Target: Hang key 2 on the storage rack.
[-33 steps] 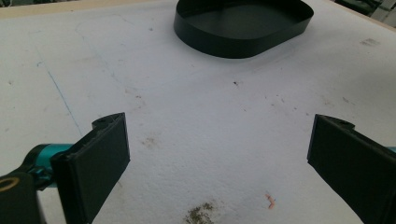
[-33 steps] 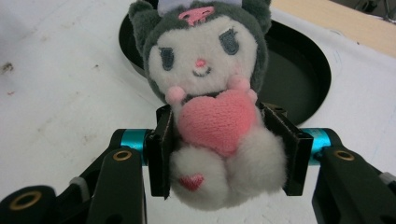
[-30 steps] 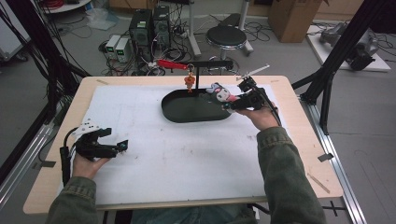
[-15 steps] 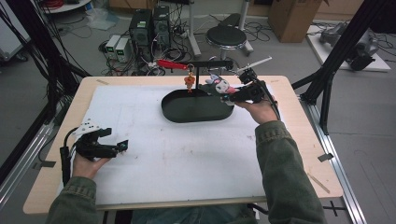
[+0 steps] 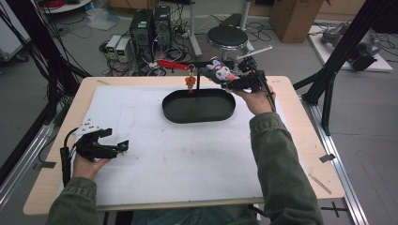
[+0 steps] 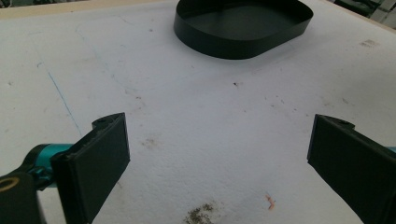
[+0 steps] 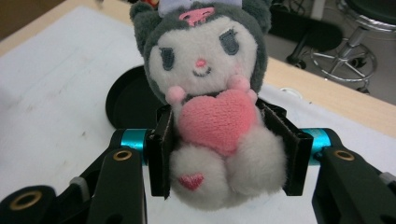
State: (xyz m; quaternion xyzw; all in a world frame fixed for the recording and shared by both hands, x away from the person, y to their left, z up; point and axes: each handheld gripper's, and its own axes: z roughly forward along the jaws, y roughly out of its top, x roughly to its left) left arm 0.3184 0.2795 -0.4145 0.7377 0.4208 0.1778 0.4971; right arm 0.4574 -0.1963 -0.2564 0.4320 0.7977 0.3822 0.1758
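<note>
So the little plush toy (image 7: pixel 210 107) is clamped in the right gripper (image 7: pixel 224 156), jaws squeezed in on both sides of its belly right behind the pink heart, head sticking up above the pads, which looks like a good hold since the soft body gives and the head stays free. In the high view the right gripper (image 5: pixel 239 80) has it lifted over the far edge of the table, just past the black oval tray (image 5: pixel 199 106), which sits below and toward the person from the claw. Right beside the toy there's a thin black stand (image 5: pixel 197 79) with a small orange charm (image 5: pixel 190 82) dangling off it, so my guess is the plush is headed for that stand too, though I can't see a loop on it. The left gripper (image 5: pixel 105 146) just rests on the white mat (image 5: pixel 187 159), jaws wide apart with nothing between them, well away from everything, probably parked out of the way.
</note>
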